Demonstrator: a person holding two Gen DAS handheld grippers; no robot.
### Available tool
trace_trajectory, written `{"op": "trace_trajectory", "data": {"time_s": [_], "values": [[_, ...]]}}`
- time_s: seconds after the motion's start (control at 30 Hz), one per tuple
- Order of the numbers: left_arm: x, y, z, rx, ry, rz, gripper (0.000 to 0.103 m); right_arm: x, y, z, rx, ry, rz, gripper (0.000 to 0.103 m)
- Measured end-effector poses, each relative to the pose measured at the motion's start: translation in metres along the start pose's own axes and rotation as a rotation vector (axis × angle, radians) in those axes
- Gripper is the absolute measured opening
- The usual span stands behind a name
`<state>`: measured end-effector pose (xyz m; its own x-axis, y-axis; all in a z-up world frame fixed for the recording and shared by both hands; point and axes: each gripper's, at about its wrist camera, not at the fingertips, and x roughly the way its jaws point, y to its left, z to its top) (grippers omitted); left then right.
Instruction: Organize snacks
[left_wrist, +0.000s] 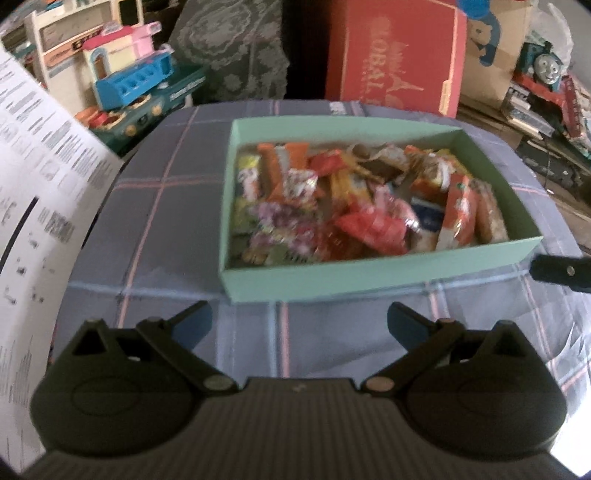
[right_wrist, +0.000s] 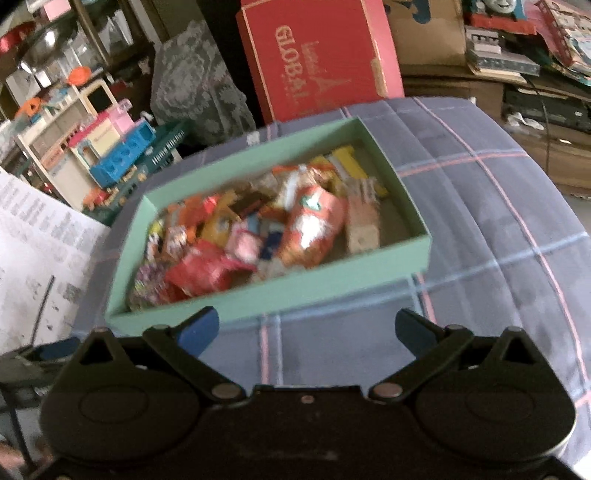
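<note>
Your left gripper (left_wrist: 300, 320) and right gripper (right_wrist: 307, 329) both hover spread wide and empty above bare plaid cloth (left_wrist: 155, 229), just short of the near wall of the green snack box (left_wrist: 373, 275).

Open green box (left_wrist: 369, 278) on plaid cloth, heaped with wrapped snacks (left_wrist: 351, 206).

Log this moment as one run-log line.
left tongs open, empty | right tongs open, empty | both short of green box | snacks piled inside | box on plaid cloth
</note>
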<state>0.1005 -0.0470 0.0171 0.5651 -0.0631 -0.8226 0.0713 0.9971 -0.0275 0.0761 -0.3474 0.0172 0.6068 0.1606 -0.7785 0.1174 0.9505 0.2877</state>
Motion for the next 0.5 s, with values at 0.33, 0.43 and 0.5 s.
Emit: {"op": "trace_trajectory", "data": {"time_s": [0.33,0.43,0.5], "values": [[-0.004,0.011,-0.023,-0.046,0.032,0.049,0.103,-0.007,-0.005,-0.027,-0.036,0.042,-0.094,0.103],[-0.004,0.014,-0.028,-0.058,0.037,0.060,0.103,-0.007,-0.004,-0.030,-0.057,0.045,-0.119,0.103],[-0.004,0.015,-0.032,-0.063,0.039,0.061,0.103,-0.008,-0.003,-0.033,-0.068,0.050,-0.124,0.103]]}}
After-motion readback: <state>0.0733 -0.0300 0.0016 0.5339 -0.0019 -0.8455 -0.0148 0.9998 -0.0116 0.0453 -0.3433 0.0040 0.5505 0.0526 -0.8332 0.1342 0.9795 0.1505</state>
